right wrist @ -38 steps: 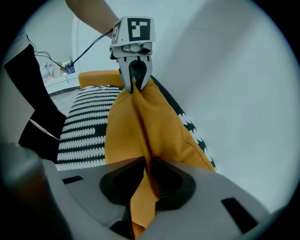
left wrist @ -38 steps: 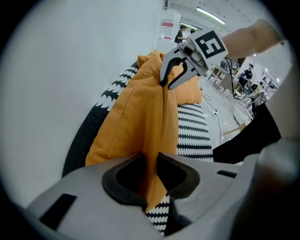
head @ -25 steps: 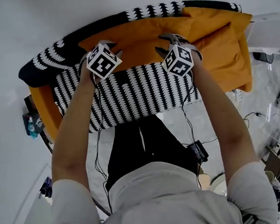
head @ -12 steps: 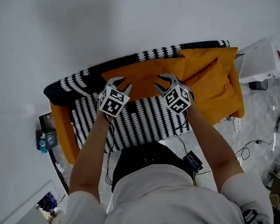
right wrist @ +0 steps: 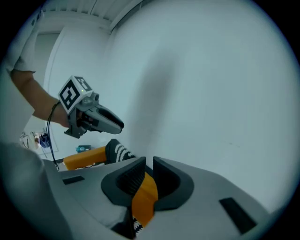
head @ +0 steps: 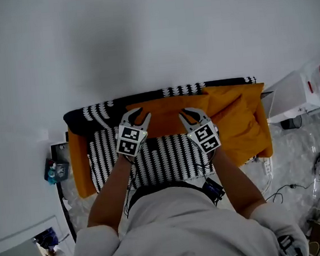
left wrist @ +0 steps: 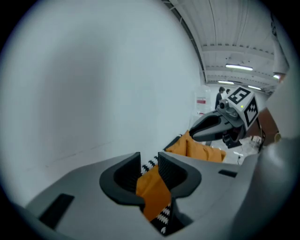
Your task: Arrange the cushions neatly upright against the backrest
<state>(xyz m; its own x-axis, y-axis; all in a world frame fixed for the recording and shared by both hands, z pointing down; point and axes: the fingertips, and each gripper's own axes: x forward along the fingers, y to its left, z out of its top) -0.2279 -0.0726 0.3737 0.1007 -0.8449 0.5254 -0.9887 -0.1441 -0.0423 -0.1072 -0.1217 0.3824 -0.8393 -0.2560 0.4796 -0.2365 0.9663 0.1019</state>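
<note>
Overhead, in the head view, the sofa [head: 80, 160] stands against a white wall, with a black-and-white patterned backrest [head: 99, 111] and a striped seat [head: 163, 158]. The left gripper [head: 137, 114] and the right gripper [head: 191, 114] each reach to the upper edge of the orange cushion [head: 164, 114], which lies along the middle of the backrest. A second orange cushion [head: 237, 121] sits at the sofa's right end, slumped and creased, not squarely upright.

Next, the left gripper view shows its jaws nearly together, pinching a fold of the orange cushion's fabric between the pads. The second orange cushion lies beyond, below the other gripper.

Then the right gripper view: its jaws have just been closing, and a strip of the same orange fabric is now clamped between them. The sofa's left end and the curl of the backrest show behind.

As a judgement, the task is partway. The middle cushion is held by both grippers at its top edge but not yet set down and released against the backrest, and the cushion at the right end looks to need straightening too.
</note>
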